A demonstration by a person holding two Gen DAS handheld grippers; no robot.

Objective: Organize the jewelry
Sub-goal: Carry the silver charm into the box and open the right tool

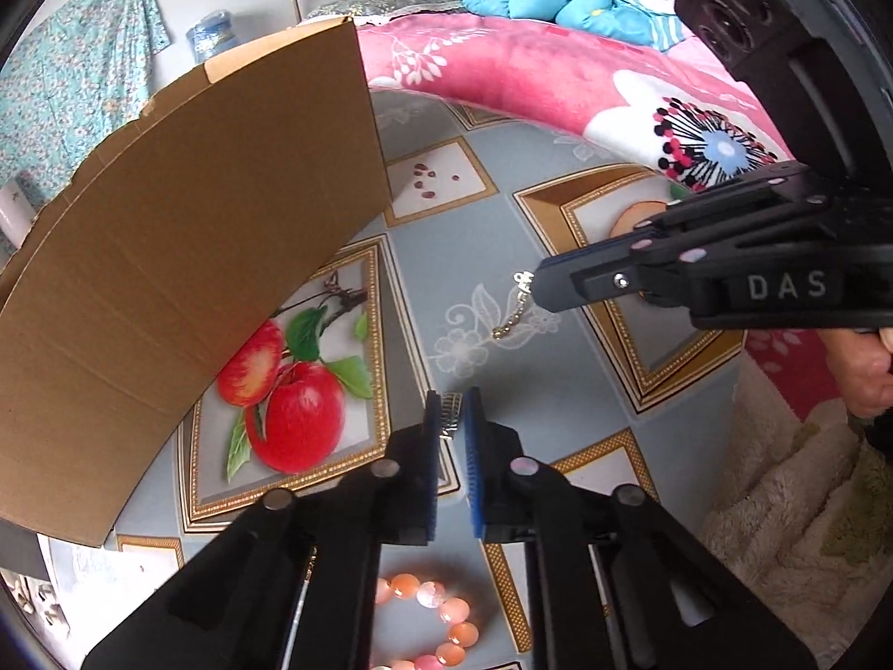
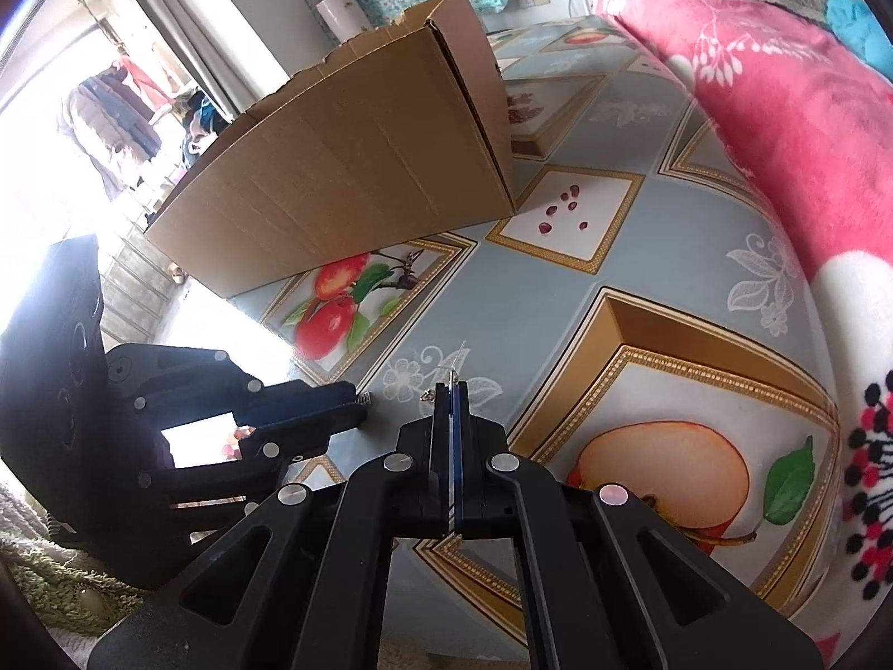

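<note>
My left gripper [image 1: 451, 410] is shut on a small ribbed silver piece of jewelry [image 1: 451, 419], held above the patterned tablecloth; it also shows in the right wrist view [image 2: 357, 407]. My right gripper [image 2: 451, 391] is shut on a thin silver chain [image 1: 516, 310] that dangles from its tips; in the left wrist view that gripper [image 1: 538, 285] comes in from the right. A pink and orange bead bracelet [image 1: 435, 631] lies on the cloth under my left gripper. A tall open cardboard box [image 1: 184, 257] stands to the left; it also shows in the right wrist view [image 2: 346, 167].
The tablecloth [image 2: 558, 301] has fruit pictures and gold frames. Small dark red seeds [image 2: 563, 212] lie near the box corner. A pink flowered blanket [image 2: 781, 128] lines the far right side. A cream fluffy cloth [image 1: 792, 502] lies at the right edge.
</note>
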